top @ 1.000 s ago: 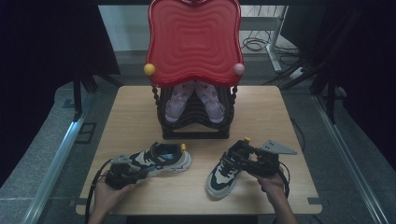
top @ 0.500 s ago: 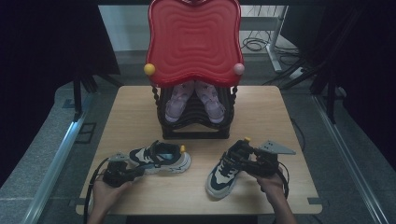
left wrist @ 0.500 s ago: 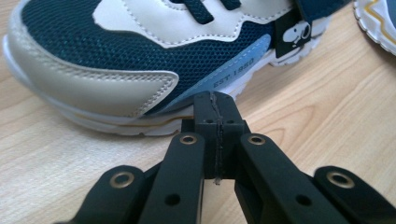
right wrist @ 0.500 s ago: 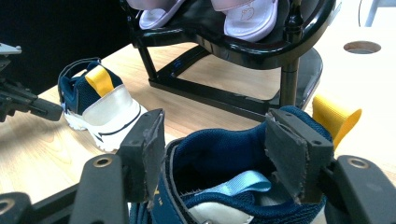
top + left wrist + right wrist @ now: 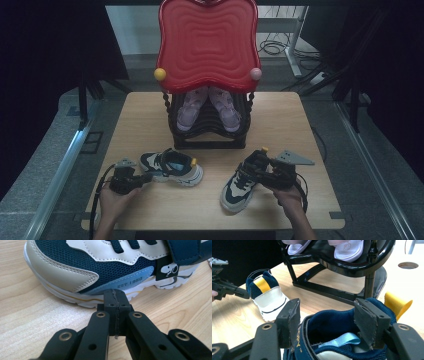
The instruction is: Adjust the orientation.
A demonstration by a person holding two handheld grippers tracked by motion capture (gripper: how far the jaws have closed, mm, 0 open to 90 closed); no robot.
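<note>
Left gripper (image 5: 115, 298) fingers pressed together beside one sneaker (image 5: 105, 267); right gripper (image 5: 329, 322) fingers straddle the other sneaker's (image 5: 337, 340) collar (spread); black rack (image 5: 352, 262) beyond.

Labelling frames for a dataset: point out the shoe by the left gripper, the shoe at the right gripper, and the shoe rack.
left shoe (image 5: 105, 272), left gripper view, mesh side.
right shoe (image 5: 240, 186), high view, toe.
shoe rack (image 5: 207, 142), high view, base.

Wooden table (image 5: 145, 120), two sneakers (image 5: 172, 167), black shoe rack (image 5: 207, 137)

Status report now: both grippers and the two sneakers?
Left gripper shut, tips against left sneaker. Right gripper open, astride right sneaker collar. Shoe rack behind.
</note>
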